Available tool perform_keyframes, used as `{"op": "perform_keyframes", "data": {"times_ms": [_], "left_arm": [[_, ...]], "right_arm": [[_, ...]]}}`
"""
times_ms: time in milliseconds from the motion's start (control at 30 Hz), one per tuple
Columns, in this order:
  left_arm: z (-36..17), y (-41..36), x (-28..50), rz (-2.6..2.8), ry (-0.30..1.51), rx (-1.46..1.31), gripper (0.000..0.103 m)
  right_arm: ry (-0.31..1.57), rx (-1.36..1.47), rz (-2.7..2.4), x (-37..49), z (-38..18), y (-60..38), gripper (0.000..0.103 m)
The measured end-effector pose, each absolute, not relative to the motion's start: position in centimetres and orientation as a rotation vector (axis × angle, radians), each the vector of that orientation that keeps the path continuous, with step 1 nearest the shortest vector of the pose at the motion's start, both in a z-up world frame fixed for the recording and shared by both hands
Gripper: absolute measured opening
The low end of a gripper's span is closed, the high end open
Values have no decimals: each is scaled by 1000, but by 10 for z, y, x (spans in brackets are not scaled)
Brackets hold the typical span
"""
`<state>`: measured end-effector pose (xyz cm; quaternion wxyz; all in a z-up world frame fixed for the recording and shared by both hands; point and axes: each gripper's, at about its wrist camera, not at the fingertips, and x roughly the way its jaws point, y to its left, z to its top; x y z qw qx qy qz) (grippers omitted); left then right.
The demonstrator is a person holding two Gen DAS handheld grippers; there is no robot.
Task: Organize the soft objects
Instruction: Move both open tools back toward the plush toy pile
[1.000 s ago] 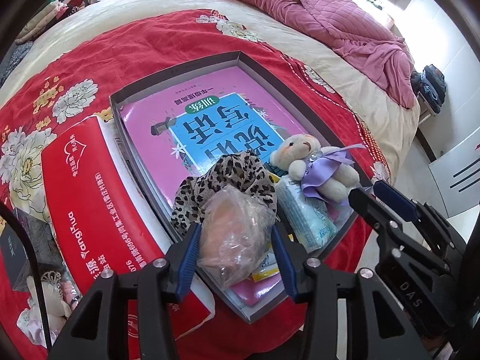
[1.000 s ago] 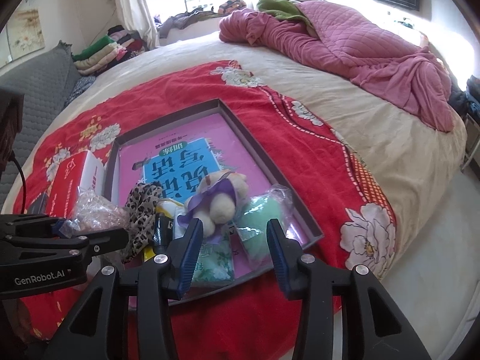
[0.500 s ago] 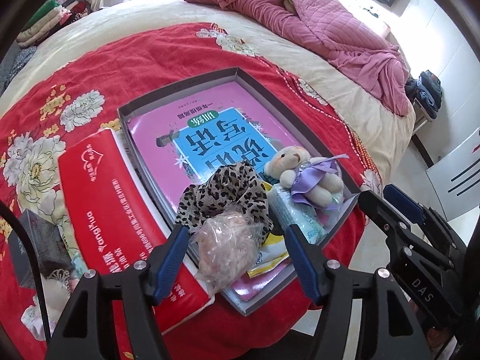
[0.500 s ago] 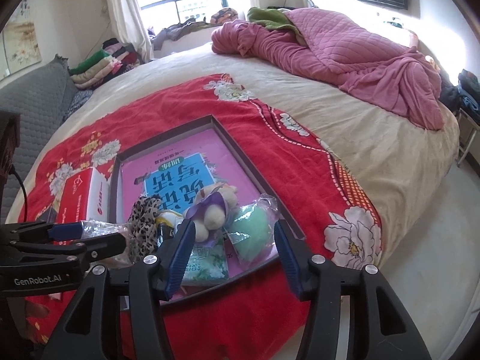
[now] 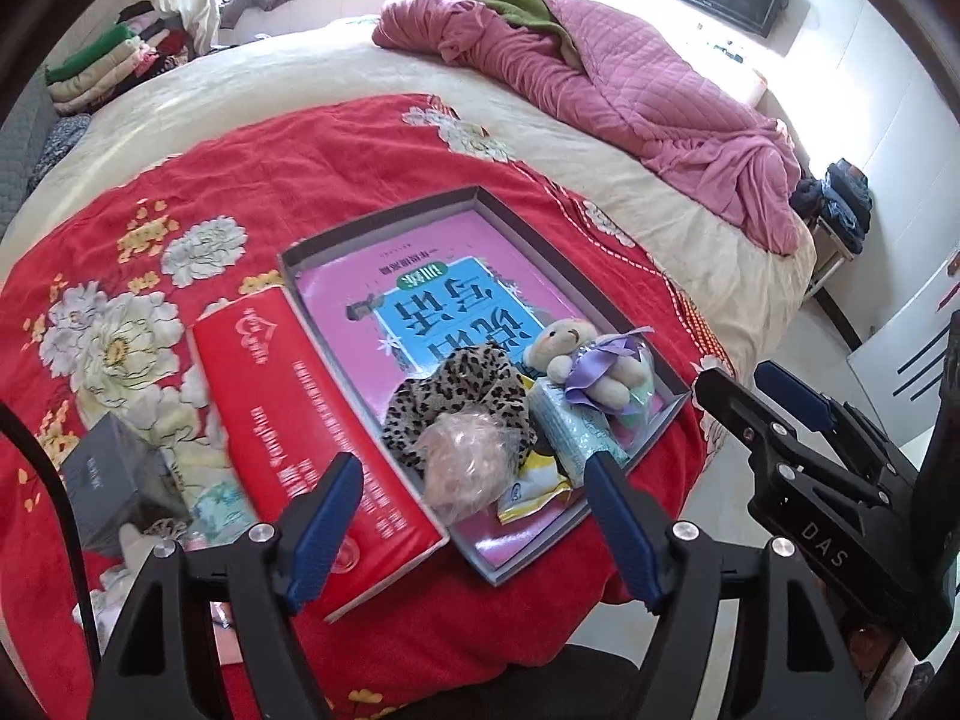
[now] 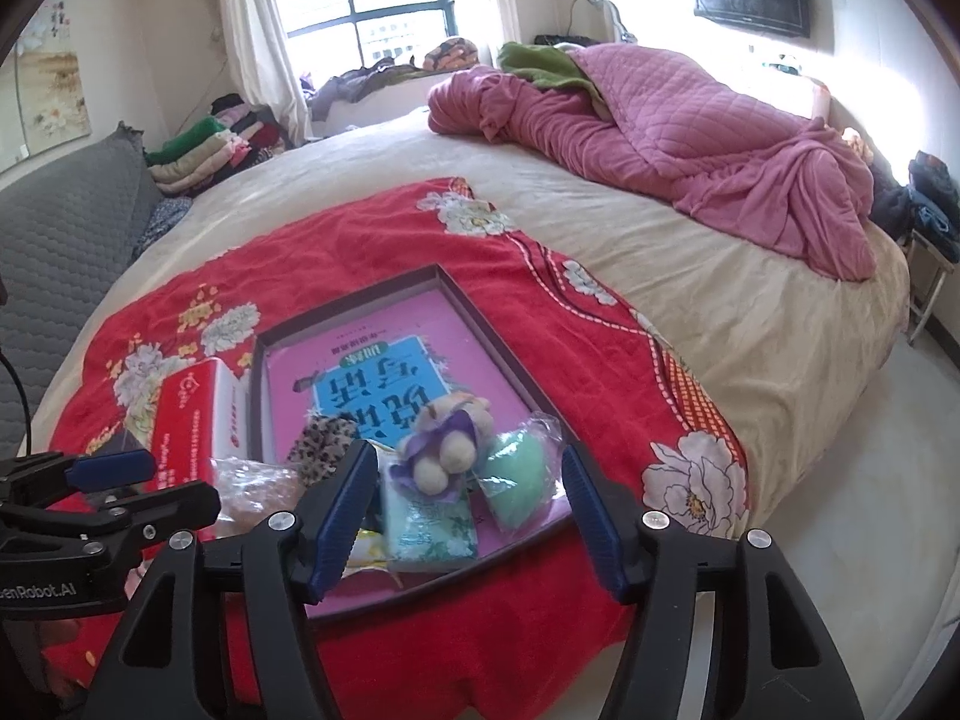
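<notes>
- My left gripper (image 5: 474,531) stands released, jaws wide and holding nothing; the pink bag (image 5: 465,465) lies in the tray (image 5: 384,222), at 12 o'clock from it.
- My right gripper (image 6: 465,510) is also released and holds nothing.
- I judge this placing step finished; the next move calls for another soft thing, perhaps at 9 o'clock beside the red box (image 5: 312,414).
- In the tray I count one bear (image 5: 579,360), one leopard cloth (image 5: 459,387), one green bag (image 6: 516,477), one tissue pack (image 6: 429,522).
</notes>
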<state>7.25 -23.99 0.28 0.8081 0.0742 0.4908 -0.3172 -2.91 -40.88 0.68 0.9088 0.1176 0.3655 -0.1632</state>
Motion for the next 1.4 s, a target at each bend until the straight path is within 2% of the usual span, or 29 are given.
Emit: {"op": "perform_keyframes", "data": {"times_ms": [467,867,1400], "left_arm": [[26,-132,79,-520,1025,32,76],[16,-16,91,-335,1036,-97,76],[-32,67,87,-210,1107,-166,76]], "right_arm": [[706,144,-228,-22,41,-345,67],[699,26,-87,-10,55,-266,67],[807,-122,118,0,17,-150,67]]}}
